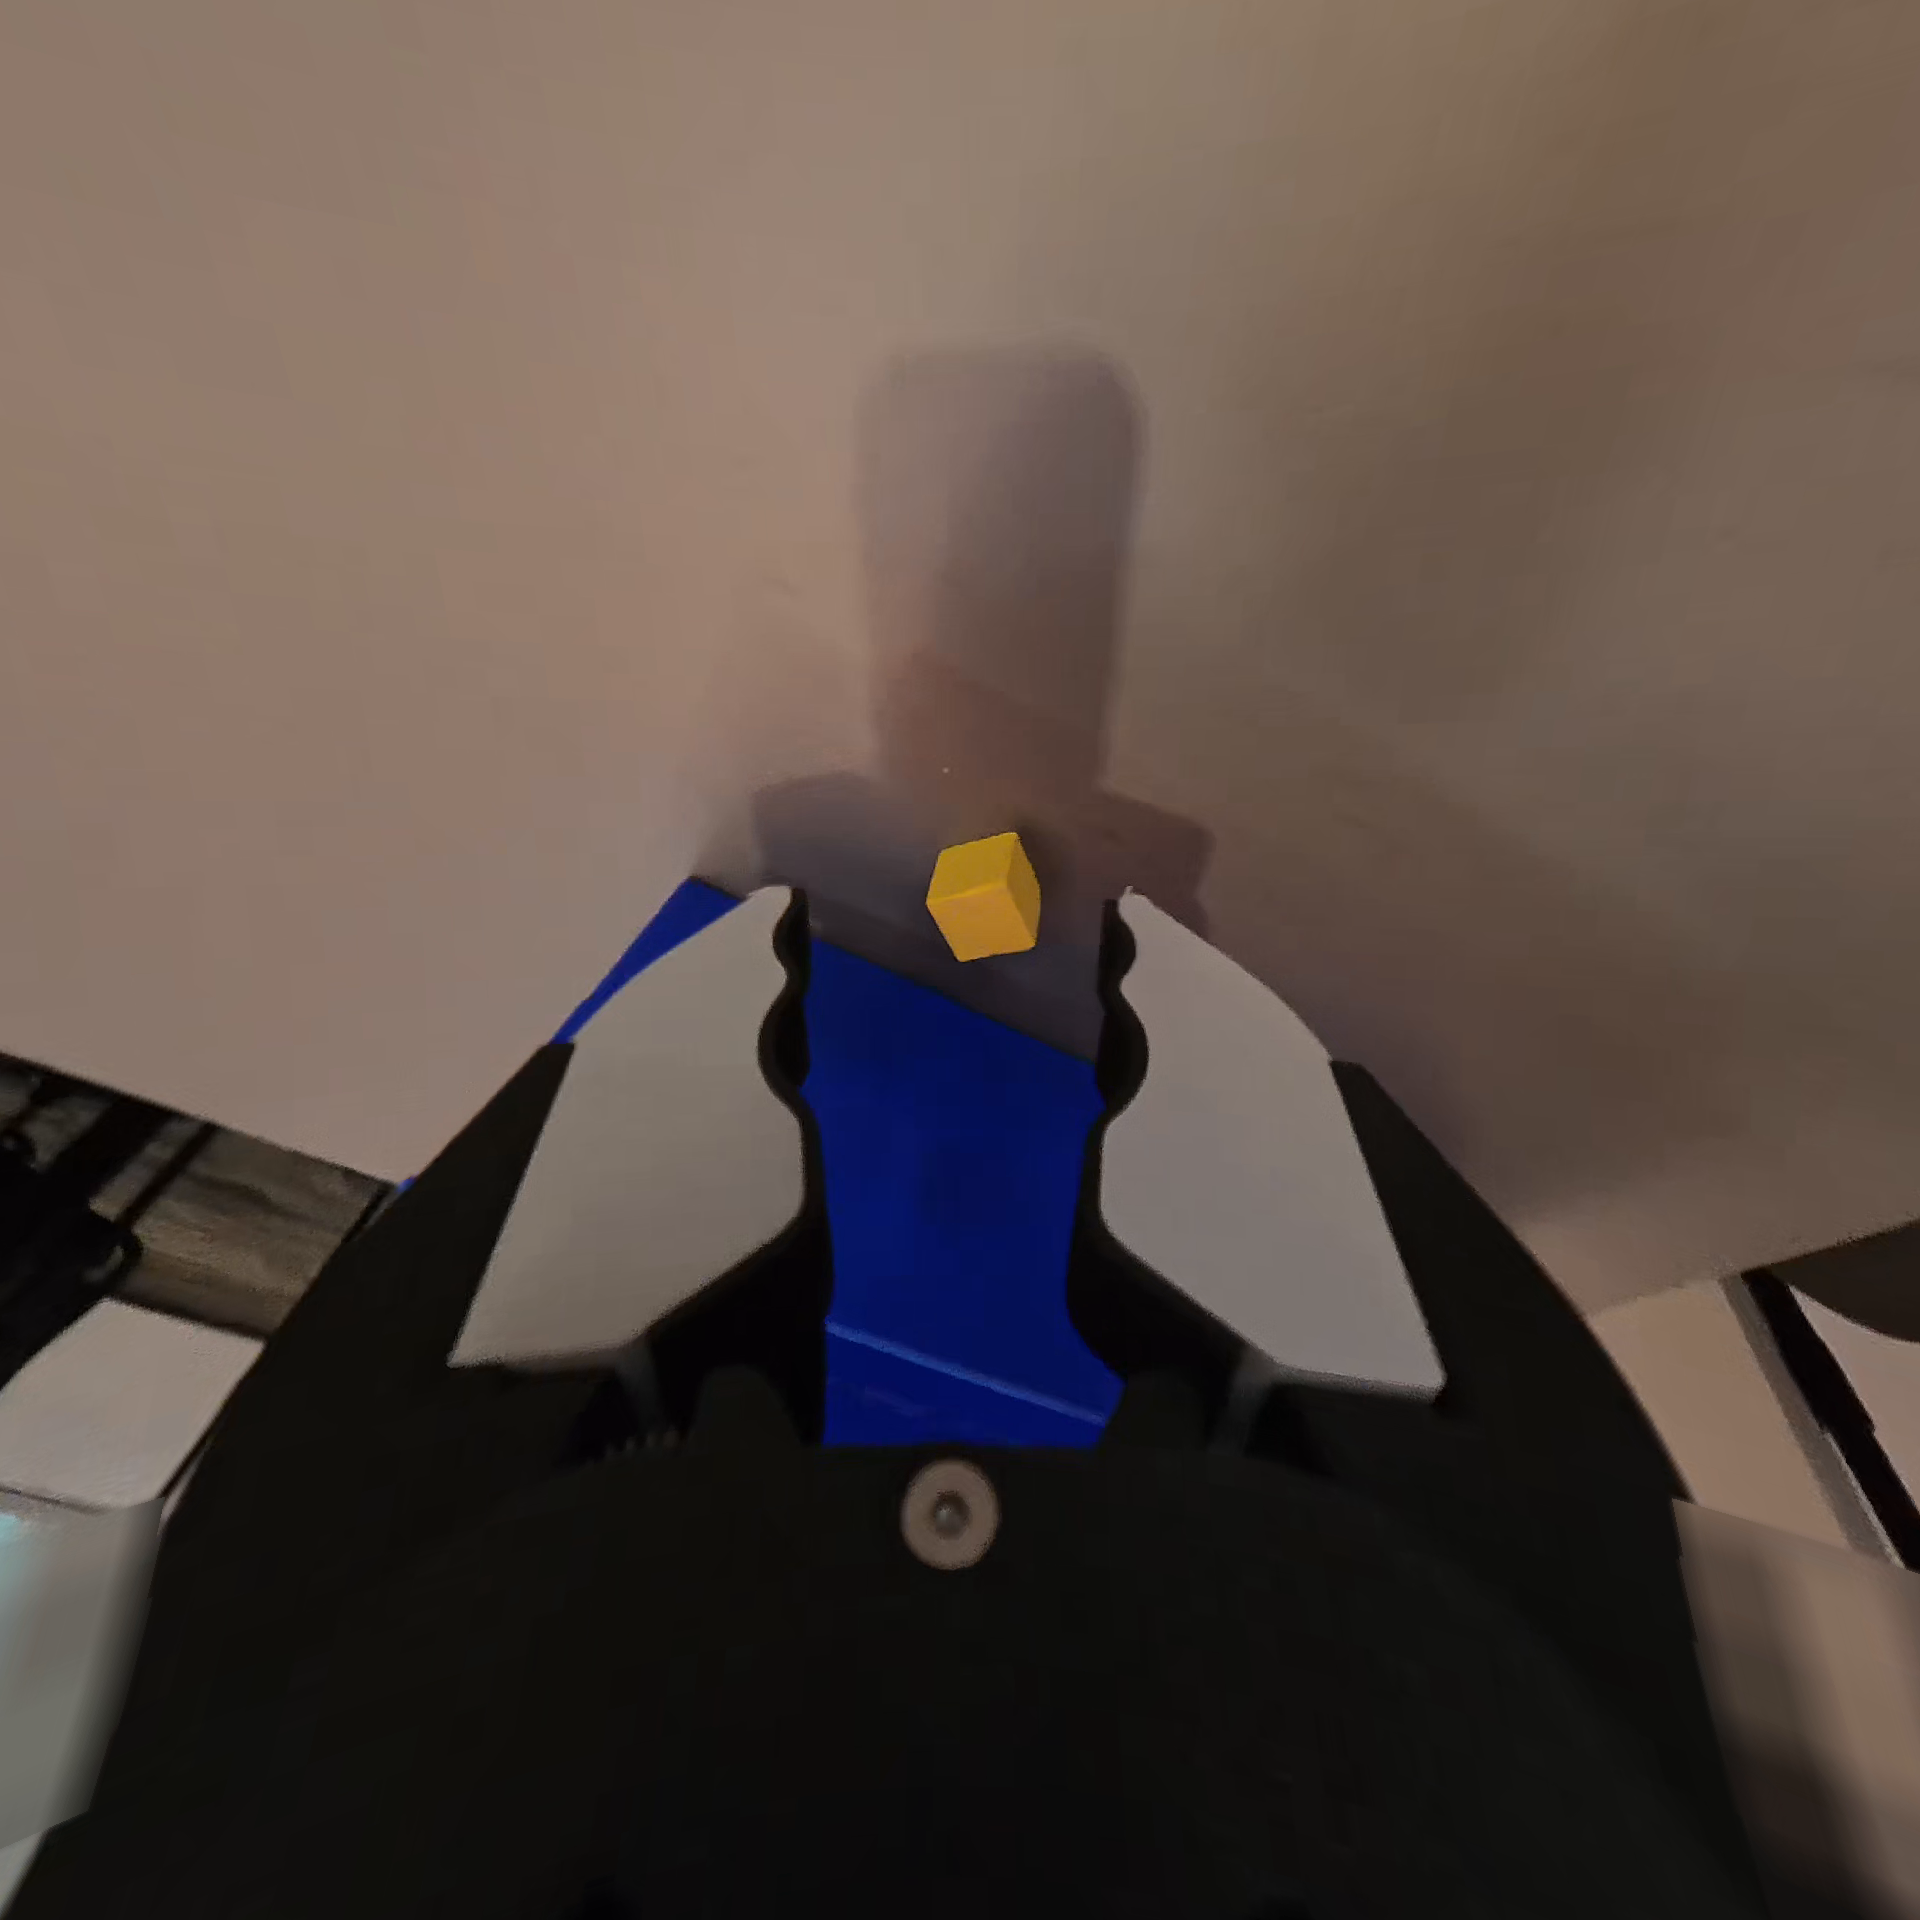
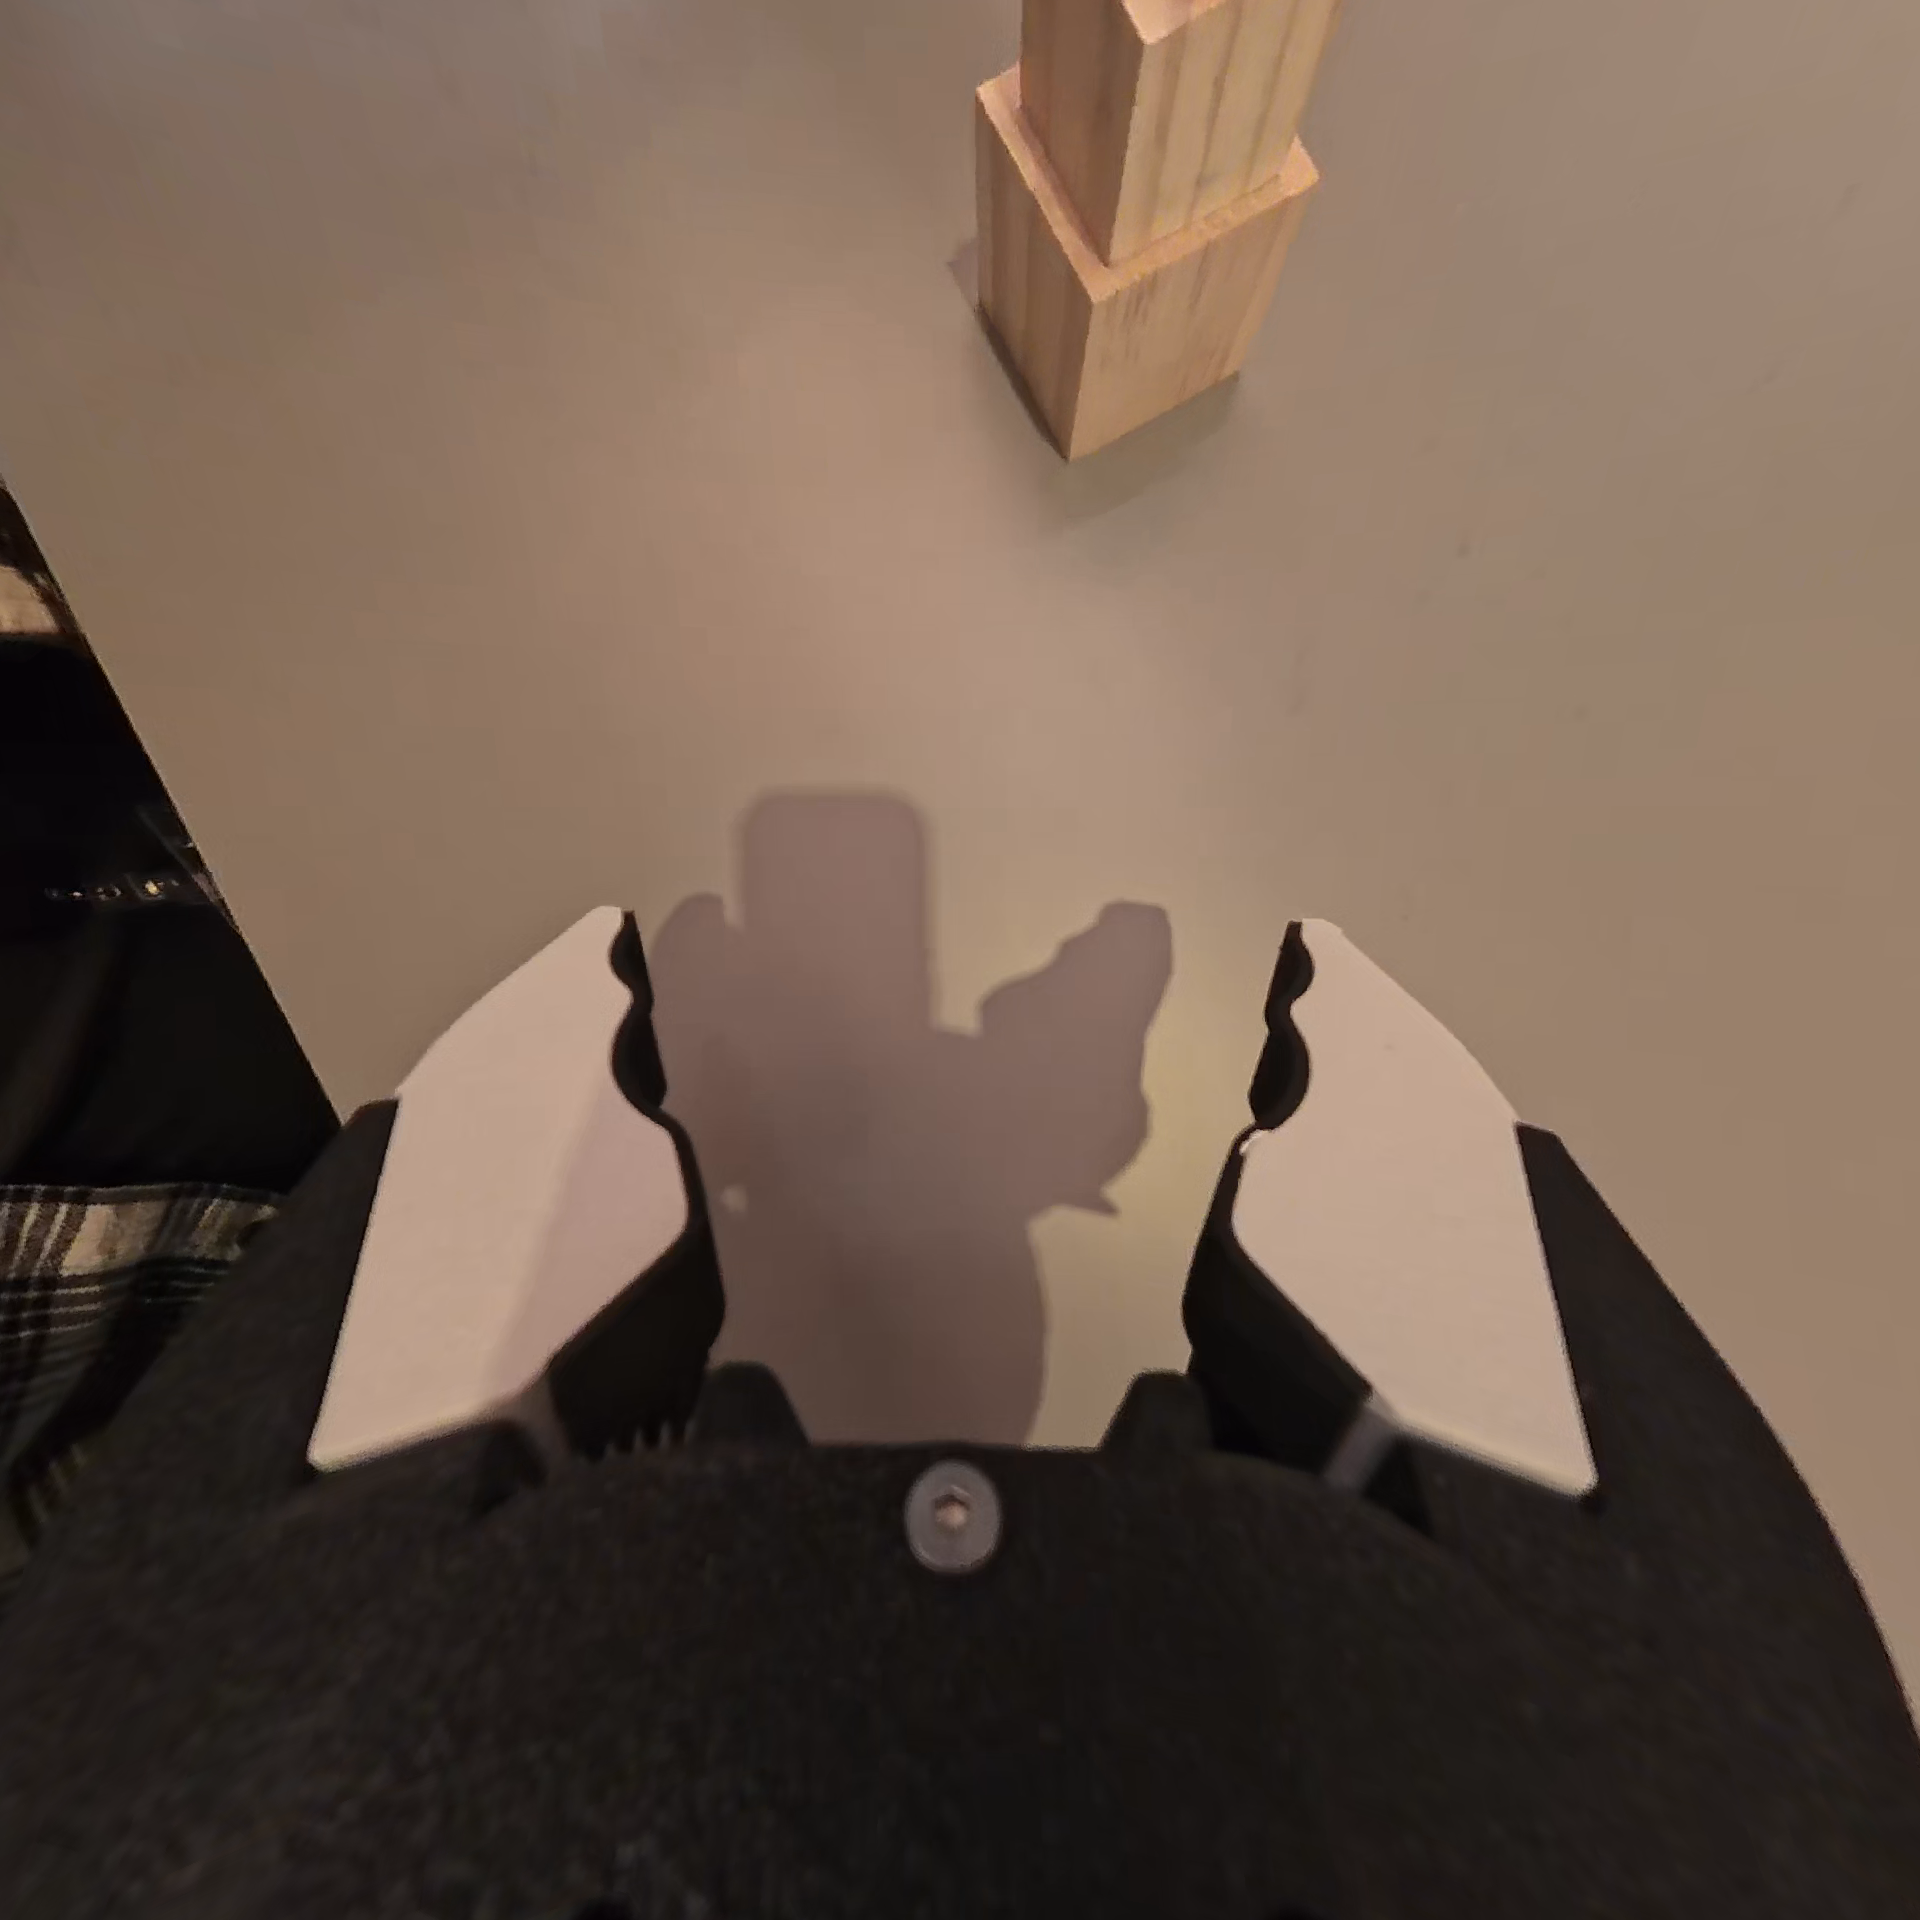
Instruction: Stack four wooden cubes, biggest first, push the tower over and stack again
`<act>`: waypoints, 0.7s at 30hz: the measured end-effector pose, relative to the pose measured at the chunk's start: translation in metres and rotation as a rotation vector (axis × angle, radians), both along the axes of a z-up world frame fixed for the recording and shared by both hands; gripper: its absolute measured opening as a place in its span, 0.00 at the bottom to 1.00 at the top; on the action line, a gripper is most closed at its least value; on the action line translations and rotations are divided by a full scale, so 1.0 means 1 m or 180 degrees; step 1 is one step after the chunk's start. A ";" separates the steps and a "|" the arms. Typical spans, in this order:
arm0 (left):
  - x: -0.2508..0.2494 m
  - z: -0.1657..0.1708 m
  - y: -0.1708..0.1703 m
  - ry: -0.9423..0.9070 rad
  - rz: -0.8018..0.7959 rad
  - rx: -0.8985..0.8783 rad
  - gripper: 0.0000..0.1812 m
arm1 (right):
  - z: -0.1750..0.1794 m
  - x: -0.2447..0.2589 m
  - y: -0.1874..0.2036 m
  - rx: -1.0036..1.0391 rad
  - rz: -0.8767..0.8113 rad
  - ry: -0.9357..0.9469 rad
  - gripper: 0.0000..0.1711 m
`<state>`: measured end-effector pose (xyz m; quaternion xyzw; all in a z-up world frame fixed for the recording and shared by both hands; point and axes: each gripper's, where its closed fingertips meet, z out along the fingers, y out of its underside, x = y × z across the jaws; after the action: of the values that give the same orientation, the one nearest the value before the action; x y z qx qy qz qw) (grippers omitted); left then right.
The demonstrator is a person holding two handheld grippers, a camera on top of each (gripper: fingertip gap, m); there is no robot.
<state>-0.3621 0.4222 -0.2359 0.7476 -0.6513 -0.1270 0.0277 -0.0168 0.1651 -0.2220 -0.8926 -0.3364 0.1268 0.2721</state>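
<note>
Cubes already stand as a tower (image 2: 1143, 239) ahead of our right gripper (image 2: 956, 997), its fingers wide apart and empty; its top is cropped. Our left gripper (image 1: 951, 966) clamps a blue block (image 1: 945, 1143), a small yellow cube (image 1: 985, 896) just beyond. Toppling and restacking remain, we judge.

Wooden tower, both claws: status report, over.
Left claw shut on blue block. Right claw open, empty. Wooden tower upright, top cropped. Yellow cube beyond left claw.

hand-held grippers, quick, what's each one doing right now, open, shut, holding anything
Left hand-held gripper: shut on a large blue block; a small yellow cube lies beyond its tips.
Right hand-held gripper: open, holding nothing, stacked pale wooden cubes ahead.
</note>
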 end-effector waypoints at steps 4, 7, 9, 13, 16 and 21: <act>-0.008 -0.009 0.001 0.0191 0.0260 0.0129 0.29 | 0.003 0.000 0.000 0.0004 -0.0003 -0.0016 0.65; -0.012 -0.013 -0.002 0.0389 0.0476 0.0035 0.28 | 0.002 0.000 -0.001 -0.0012 -0.0001 -0.0042 0.65; -0.015 -0.015 -0.005 0.0567 0.0608 -0.0047 0.28 | 0.003 -0.001 -0.001 -0.0004 0.0009 -0.0041 0.65; -0.016 -0.019 -0.005 0.0851 0.0692 -0.0127 0.27 | 0.005 -0.003 -0.002 0.0014 0.0018 -0.0037 0.65; -0.015 -0.022 -0.003 0.0901 0.0709 -0.0145 0.26 | 0.004 0.000 -0.005 -0.0003 0.0005 -0.0057 0.65; -0.021 -0.026 -0.003 0.0951 0.0806 -0.0191 0.25 | 0.005 0.007 -0.006 -0.0003 -0.0042 -0.0062 0.65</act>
<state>-0.3826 0.4194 -0.2618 0.7953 -0.5442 -0.2125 0.1620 -0.0100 0.1587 -0.2171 -0.8961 -0.3331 0.1165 0.2693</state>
